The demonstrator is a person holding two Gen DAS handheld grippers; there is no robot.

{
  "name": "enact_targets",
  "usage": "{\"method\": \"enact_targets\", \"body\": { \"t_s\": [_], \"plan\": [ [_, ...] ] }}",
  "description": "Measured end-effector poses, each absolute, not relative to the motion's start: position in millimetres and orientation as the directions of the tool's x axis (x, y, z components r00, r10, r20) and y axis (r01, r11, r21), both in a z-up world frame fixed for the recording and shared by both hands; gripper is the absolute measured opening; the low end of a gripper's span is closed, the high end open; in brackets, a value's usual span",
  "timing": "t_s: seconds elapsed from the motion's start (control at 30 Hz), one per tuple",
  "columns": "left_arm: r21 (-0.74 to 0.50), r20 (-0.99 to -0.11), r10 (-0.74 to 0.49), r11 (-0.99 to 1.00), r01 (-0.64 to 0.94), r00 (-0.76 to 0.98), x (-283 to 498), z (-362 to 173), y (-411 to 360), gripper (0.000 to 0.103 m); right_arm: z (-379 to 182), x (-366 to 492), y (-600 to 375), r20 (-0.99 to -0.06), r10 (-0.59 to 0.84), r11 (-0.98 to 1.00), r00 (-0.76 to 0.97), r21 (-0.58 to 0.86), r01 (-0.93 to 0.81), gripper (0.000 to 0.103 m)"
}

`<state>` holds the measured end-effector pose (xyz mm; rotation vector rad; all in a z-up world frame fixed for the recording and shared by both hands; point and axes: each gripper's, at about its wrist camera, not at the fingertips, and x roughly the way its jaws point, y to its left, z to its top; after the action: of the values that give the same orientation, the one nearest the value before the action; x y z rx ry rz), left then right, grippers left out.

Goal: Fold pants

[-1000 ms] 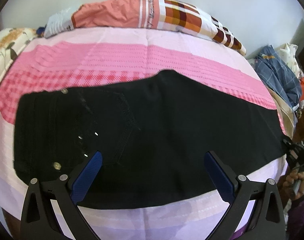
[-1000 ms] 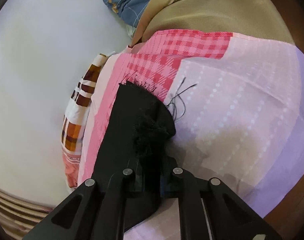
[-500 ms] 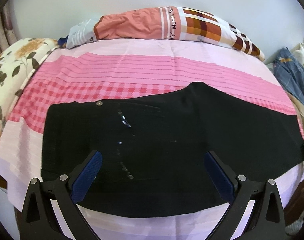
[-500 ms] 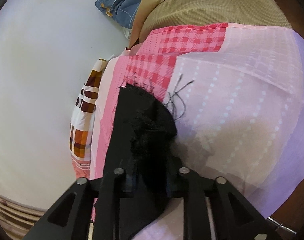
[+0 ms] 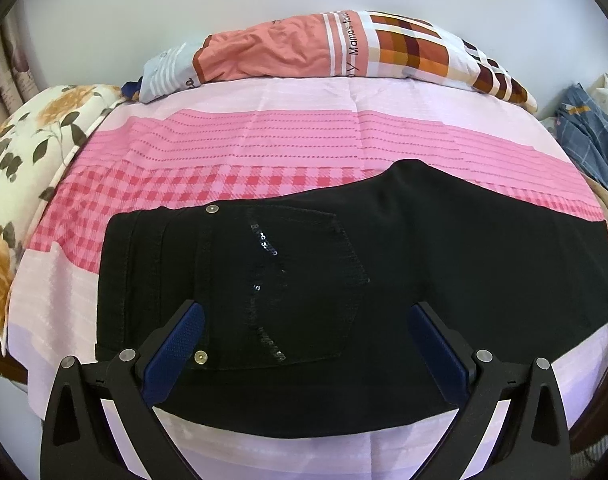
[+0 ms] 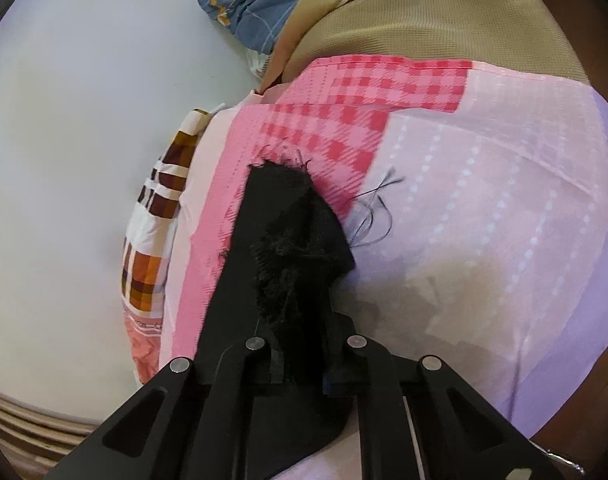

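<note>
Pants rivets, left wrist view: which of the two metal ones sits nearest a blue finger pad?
The lower rivet, right beside the left-hand pad of the left gripper. The other rivet sits far up the black pants.

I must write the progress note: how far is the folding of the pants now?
Done: the pants lie flat on the bed, legs stacked. In hand: the right hand-held gripper is shut on the frayed hem; the left hand-held gripper hovers open above the pocket. Left: folding the hem over toward the waist.
</note>
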<state>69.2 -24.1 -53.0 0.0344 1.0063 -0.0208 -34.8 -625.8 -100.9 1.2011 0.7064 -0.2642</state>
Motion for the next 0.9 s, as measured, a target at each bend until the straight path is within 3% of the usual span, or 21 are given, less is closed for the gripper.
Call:
{"method": "enact_targets", "body": {
  "t_s": [0.5,0.9],
  "plan": [
    [0.039,-0.845,0.031,0.999,0.004,0.534,64,-54,-9,0.101,-63,21,-533,-0.565,0.357,0.453,0.744,0.801,0.391,0.011],
    [0.03,-0.853,0.038,0.999,-0.024,0.52,59,-58,4,0.101,-79,78,-368,-0.536,0.647,0.508,0.542,0.833,0.217,0.011]
  ]
}}
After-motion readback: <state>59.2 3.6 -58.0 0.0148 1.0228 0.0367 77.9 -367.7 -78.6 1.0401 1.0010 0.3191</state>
